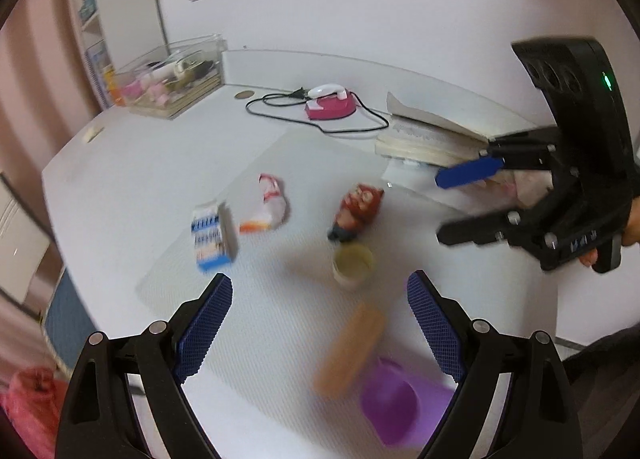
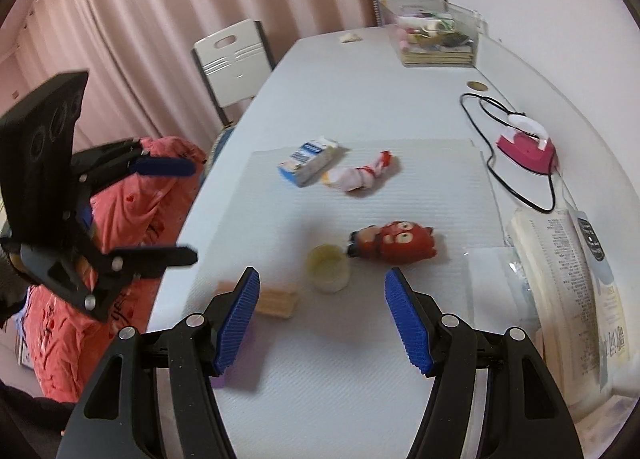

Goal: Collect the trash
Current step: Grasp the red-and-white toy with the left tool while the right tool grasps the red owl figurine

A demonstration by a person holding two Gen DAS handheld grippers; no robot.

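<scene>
On a white ribbed mat (image 1: 280, 339) lie a blue-and-white carton (image 1: 214, 237), a crumpled white-and-red wrapper (image 1: 270, 205), a red toy figure (image 1: 356, 211), a small pale cup (image 1: 353, 263), a wooden block (image 1: 352, 347) and a purple scoop (image 1: 396, 399). My left gripper (image 1: 320, 285) hovers open above the mat, the cup just beyond its fingertips. My right gripper (image 2: 323, 275) is also open and empty, short of the cup (image 2: 328, 267), with the block (image 2: 278, 301) by its left finger. The carton (image 2: 310, 161), wrapper (image 2: 360, 175) and toy (image 2: 394, 245) lie farther off.
A pink toy iron (image 1: 330, 103) with a black cord sits at the back, an open book (image 1: 432, 135) to the right, a clear box of odds and ends (image 1: 176, 75) at the far left corner. A white chair (image 2: 232, 59) and a red bag (image 2: 140, 199) stand beside the table.
</scene>
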